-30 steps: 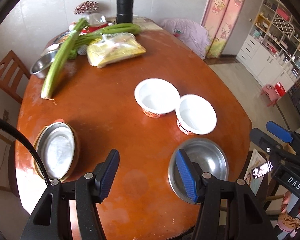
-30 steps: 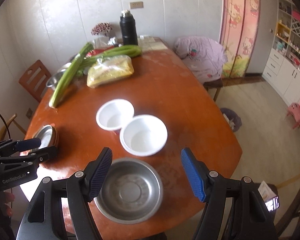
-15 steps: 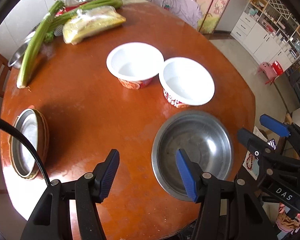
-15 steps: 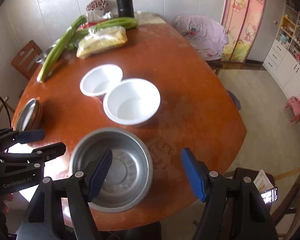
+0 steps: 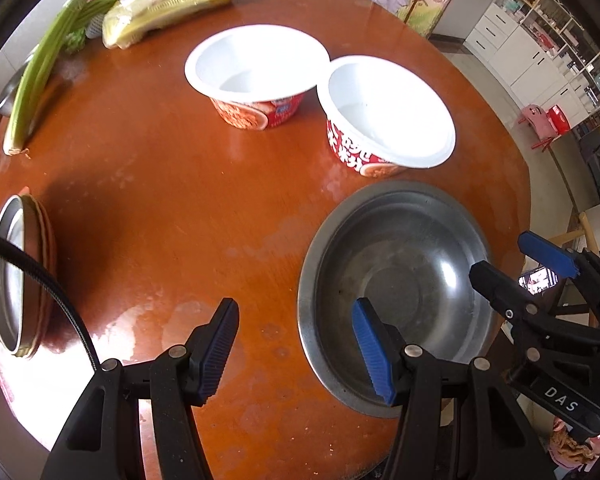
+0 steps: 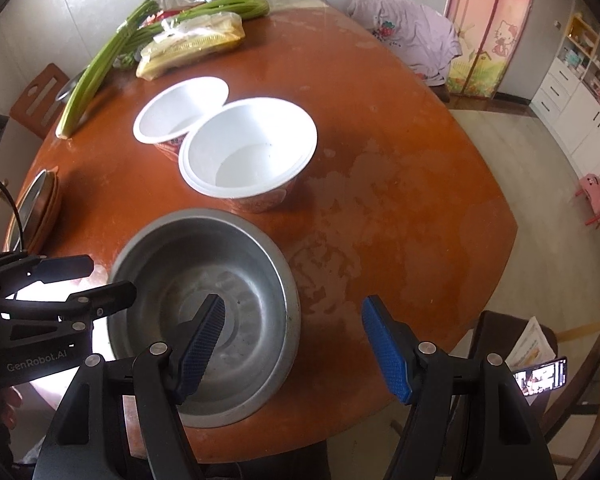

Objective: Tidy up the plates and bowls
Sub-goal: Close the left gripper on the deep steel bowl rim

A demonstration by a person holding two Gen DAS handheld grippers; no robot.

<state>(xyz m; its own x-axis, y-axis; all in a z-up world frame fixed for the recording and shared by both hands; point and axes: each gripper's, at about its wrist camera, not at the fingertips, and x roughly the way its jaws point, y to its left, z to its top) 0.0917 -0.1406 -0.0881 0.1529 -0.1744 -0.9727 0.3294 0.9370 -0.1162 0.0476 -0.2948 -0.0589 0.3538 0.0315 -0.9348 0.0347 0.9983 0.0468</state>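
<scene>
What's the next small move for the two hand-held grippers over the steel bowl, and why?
Probably keep lowering until each straddles the rim, then close. The left hand-held gripper and right hand-held gripper both stand open and empty, each with one pad over the steel bowl and one outside its rim, on opposite sides, not yet touching it.

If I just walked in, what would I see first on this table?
Probably the big shiny metal bowl near the front edge of the orange-brown table, with both open grippers above it. Just behind it sit two empty white noodle cups, side by side.
</scene>
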